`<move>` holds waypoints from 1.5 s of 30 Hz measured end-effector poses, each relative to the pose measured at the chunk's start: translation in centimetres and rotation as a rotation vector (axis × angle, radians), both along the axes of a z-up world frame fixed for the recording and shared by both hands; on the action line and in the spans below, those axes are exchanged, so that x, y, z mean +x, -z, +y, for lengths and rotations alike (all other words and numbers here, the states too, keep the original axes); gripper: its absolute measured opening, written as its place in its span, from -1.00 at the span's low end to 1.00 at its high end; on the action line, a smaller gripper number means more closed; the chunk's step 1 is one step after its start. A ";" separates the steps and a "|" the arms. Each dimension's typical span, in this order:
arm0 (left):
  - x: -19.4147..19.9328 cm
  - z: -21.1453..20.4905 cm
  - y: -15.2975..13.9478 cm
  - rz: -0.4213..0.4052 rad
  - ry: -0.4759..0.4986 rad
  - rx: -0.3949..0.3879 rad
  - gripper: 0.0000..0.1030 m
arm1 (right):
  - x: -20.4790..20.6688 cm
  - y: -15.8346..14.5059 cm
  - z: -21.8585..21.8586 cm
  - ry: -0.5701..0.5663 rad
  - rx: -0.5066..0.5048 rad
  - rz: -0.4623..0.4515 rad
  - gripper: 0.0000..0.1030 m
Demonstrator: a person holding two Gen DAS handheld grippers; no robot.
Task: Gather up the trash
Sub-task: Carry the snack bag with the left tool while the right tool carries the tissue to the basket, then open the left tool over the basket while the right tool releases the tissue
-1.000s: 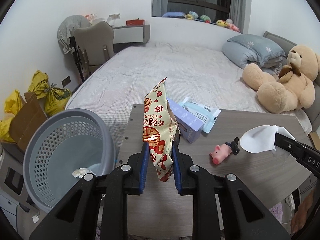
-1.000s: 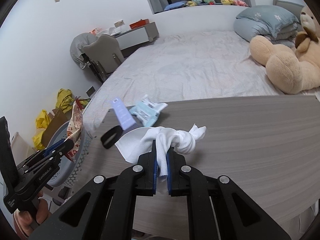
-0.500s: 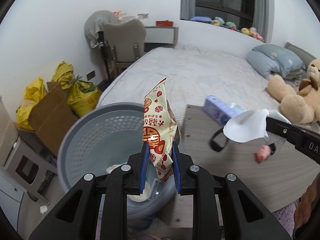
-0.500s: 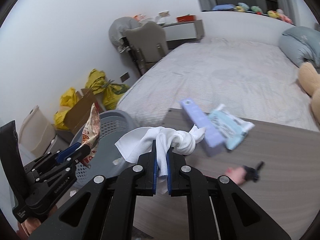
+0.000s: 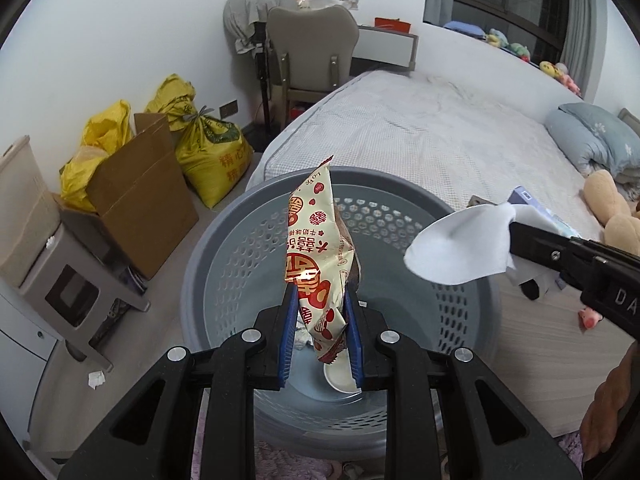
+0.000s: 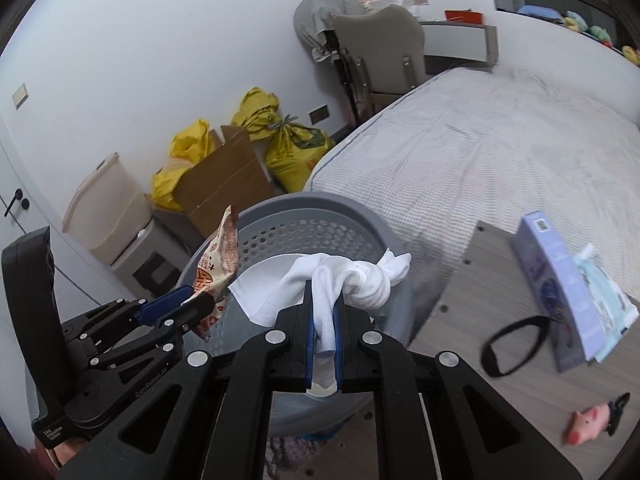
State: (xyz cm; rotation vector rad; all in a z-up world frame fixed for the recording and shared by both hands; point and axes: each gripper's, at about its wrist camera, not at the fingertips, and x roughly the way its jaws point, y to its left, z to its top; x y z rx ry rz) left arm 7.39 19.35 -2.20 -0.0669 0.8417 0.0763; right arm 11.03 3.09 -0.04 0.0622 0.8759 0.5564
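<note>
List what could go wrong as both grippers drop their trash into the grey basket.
1. The left gripper holds the snack wrapper over the grey basket; light and flat, it may drift as it falls.
2. The right gripper clamps the knotted white tissue near the basket's table-side rim; part could drape over the edge instead of falling in.
3. The grippers sit close together, so they might bump when the jaws open.

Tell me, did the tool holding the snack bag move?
Yes. The left tool with the snack bag went left, from over the table to over the gray basket.
</note>
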 end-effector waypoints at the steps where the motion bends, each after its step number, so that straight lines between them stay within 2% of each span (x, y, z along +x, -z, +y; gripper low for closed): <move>1: 0.1 0.2 0.1 0.005 -0.004 -0.001 -0.55 | 0.3 0.3 0.5 -0.011 -0.002 0.009 -0.85; 11: 0.8 1.9 1.1 0.046 -0.052 -0.001 -0.43 | 1.8 2.6 2.8 -0.054 -0.017 0.064 -0.81; 14: 0.8 2.0 1.0 0.046 -0.062 0.006 -0.23 | 2.0 2.7 2.6 -0.048 -0.020 0.062 -0.62; 15: 0.7 2.0 1.0 0.045 -0.066 0.009 -0.06 | 2.0 2.6 2.5 -0.042 -0.018 0.058 -0.49; 17: 0.5 2.2 0.8 0.037 -0.079 0.014 0.22 | 1.8 2.4 2.2 -0.035 -0.014 0.047 -0.44; 22: 0.2 2.3 0.4 0.028 -0.097 0.020 0.24 | 1.4 2.1 1.7 -0.012 -0.012 0.027 -0.28; 27: -0.2 2.4 0.4 0.021 -0.119 0.033 0.44 | 1.0 2.3 1.6 -0.010 -0.020 0.034 -0.28; 35: -0.8 2.6 -0.2 0.005 -0.135 0.052 0.57 | 0.1 1.9 1.8 0.000 -0.034 0.014 -0.10; 42: -1.6 2.5 -1.0 -0.024 -0.149 0.075 0.76 | -0.7 1.2 1.5 0.016 -0.044 -0.016 0.07; 45: -1.9 2.4 -1.2 -0.032 -0.154 0.078 0.81 | -1.1 0.9 1.0 0.022 -0.047 -0.022 0.09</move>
